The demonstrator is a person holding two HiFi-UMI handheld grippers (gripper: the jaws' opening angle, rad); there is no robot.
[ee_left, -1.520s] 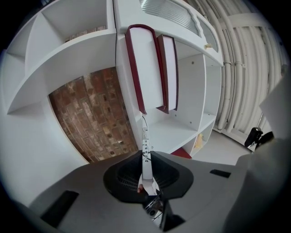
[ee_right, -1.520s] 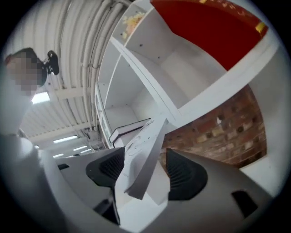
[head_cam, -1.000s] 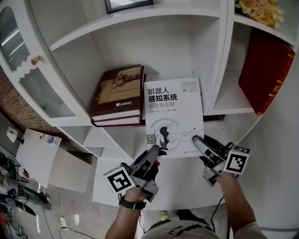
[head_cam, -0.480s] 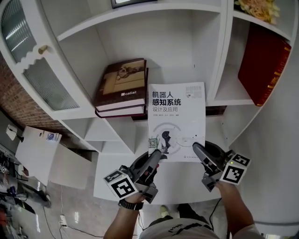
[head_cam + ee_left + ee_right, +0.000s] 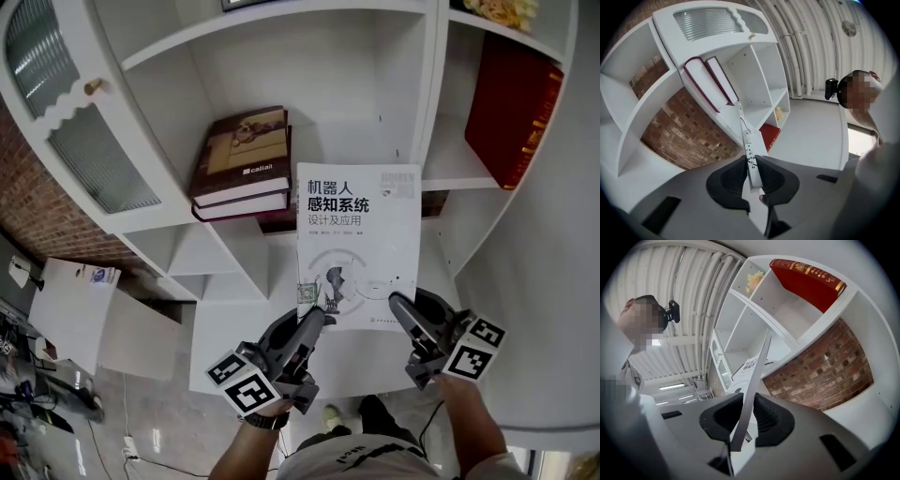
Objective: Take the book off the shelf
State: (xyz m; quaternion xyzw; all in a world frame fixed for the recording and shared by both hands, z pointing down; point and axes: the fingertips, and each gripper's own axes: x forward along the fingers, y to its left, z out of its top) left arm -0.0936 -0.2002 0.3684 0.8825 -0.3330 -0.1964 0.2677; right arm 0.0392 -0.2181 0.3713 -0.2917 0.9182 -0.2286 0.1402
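Observation:
A white book point(image 5: 356, 244) with black Chinese print on its cover is held flat in front of the white shelf unit point(image 5: 375, 84). My left gripper point(image 5: 317, 317) is shut on its lower left edge. My right gripper point(image 5: 398, 305) is shut on its lower right edge. In the left gripper view the book point(image 5: 749, 140) shows edge-on, running between the dark pads of the left gripper point(image 5: 752, 174). In the right gripper view the thin book point(image 5: 754, 380) likewise stands clamped in the right gripper point(image 5: 744, 417).
A stack of dark brown books point(image 5: 242, 164) lies in the middle shelf compartment, left of the white book. A big red book point(image 5: 506, 112) leans in the right compartment. A glass-fronted cabinet door point(image 5: 84, 141) stands at the left. Brick wall shows behind the shelves.
The white book, held by both grippers, has come a little away from the shelf toward me. The brown stack now sits farther from it.

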